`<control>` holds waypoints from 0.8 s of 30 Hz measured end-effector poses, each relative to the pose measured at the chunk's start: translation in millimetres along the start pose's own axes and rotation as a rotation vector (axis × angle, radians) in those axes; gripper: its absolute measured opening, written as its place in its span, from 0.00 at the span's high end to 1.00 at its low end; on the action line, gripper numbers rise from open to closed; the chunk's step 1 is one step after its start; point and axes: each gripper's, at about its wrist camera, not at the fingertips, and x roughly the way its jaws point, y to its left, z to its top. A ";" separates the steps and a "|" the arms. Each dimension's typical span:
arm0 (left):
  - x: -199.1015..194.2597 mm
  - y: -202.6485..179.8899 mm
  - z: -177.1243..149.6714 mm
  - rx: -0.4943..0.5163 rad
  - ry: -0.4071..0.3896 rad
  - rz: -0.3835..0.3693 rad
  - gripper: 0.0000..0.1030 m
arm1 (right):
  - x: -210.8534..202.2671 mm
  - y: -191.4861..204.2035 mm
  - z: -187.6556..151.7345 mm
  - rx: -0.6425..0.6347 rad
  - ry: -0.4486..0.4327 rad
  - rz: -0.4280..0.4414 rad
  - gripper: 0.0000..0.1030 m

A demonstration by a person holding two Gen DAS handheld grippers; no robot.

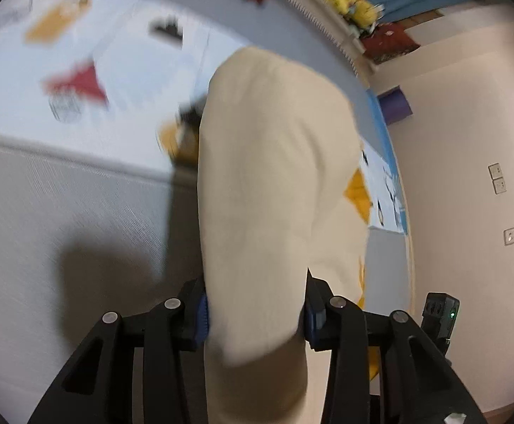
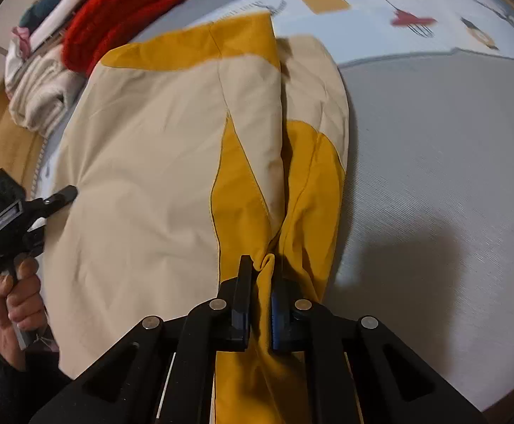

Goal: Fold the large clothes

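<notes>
A large cream and mustard-yellow garment (image 2: 151,162) lies partly folded on a grey bed surface (image 2: 433,148). My right gripper (image 2: 260,304) is shut on a bunched yellow part of it near the front. In the left wrist view the cream cloth (image 1: 274,176) rises between the fingers of my left gripper (image 1: 257,314), whose pads press it from both sides. The left gripper also shows in the right wrist view (image 2: 62,194) at the garment's left edge, held by a hand.
A pile of folded clothes with a red knit (image 2: 122,10) on top sits at the far left of the bed. A patterned white sheet (image 2: 398,17) covers the bed's far part. A wall with sockets (image 1: 497,176) stands to the right.
</notes>
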 end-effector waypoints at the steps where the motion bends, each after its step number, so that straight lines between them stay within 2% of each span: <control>1: -9.4 4.7 4.0 -0.003 -0.014 0.011 0.63 | 1.0 10.7 3.1 -0.007 -0.017 0.013 0.92; 4: -28.8 32.2 12.2 -0.042 -0.038 0.082 0.60 | 7.2 42.7 11.1 -0.034 -0.058 0.057 0.92; 7: -46.7 71.8 16.5 -0.129 -0.071 0.192 0.59 | 18.6 74.8 13.8 -0.087 -0.066 0.090 0.92; 8: -55.8 83.5 16.2 -0.156 -0.088 0.203 0.59 | 23.7 84.5 12.5 -0.112 -0.059 0.081 0.92; 11: -83.6 99.8 14.1 -0.191 -0.096 0.163 0.59 | 33.7 96.8 5.2 -0.165 -0.037 0.039 0.92; 13: -87.6 87.1 6.2 -0.108 -0.040 0.137 0.59 | 35.7 96.9 1.3 -0.172 -0.029 0.000 0.92; 16: -74.7 56.6 -19.9 0.102 0.101 0.109 0.59 | 29.9 90.0 1.5 -0.139 -0.029 -0.010 0.91; 17: -65.3 44.2 -33.1 0.190 0.150 0.133 0.57 | 24.6 82.5 -0.9 -0.134 -0.029 -0.013 0.89; 18: -53.4 36.1 -48.6 0.280 0.195 0.196 0.57 | 21.4 80.4 -3.4 -0.129 -0.032 -0.019 0.85; 19: -43.0 33.9 -59.1 0.339 0.230 0.267 0.53 | 18.5 78.5 -6.3 -0.124 -0.036 -0.034 0.84; 20: -32.7 33.7 -70.7 0.403 0.243 0.355 0.45 | 16.1 75.1 -8.1 -0.129 -0.032 -0.045 0.79; 21: -30.3 33.7 -79.8 0.435 0.226 0.415 0.44 | 16.8 73.6 -12.4 -0.147 -0.015 -0.073 0.70; 23: -39.5 25.3 -84.7 0.419 0.172 0.444 0.44 | 20.3 71.0 -21.3 -0.191 0.019 -0.162 0.63; 24: -49.2 18.0 -89.0 0.420 0.135 0.464 0.45 | 17.1 67.6 -27.3 -0.197 0.019 -0.211 0.63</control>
